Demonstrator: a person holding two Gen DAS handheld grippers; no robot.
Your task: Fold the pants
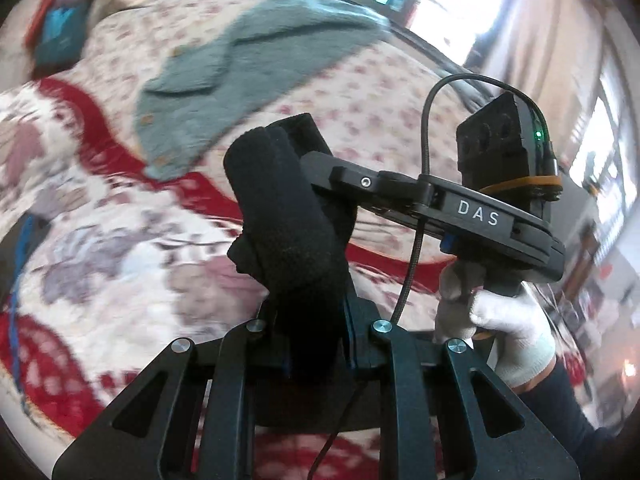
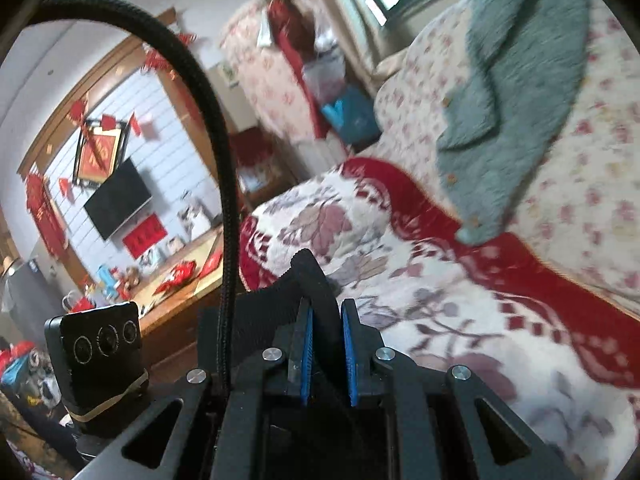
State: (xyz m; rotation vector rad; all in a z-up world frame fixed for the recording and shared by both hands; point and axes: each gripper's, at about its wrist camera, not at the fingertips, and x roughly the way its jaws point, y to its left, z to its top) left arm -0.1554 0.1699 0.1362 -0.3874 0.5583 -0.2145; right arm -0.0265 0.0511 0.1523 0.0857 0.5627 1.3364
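A bed covered by a red and white flowered blanket is seen beneath both grippers, and it is judged to serve as the folding surface. Farther up the bed a grey-green fleecy garment is spread flat, well apart from the work in hand. The pants, black and thick, are held off the bed as a bunched roll, probably so that an edge can be lifted and carried over for a fold. The left gripper is closed on this cloth, which rises between its fingers and hides their tips. The right gripper is likewise clamped on a ridge of the same black cloth, its blue pads pressed narrowly against it. In the left wrist view the right gripper is seen reaching in from the side, nearly level, its fingers meeting the top of the roll; the two are brought close so that both corners are gathered together. The right hand, in a white glove, is wrapped round the handle below the body, wrist bent upward.
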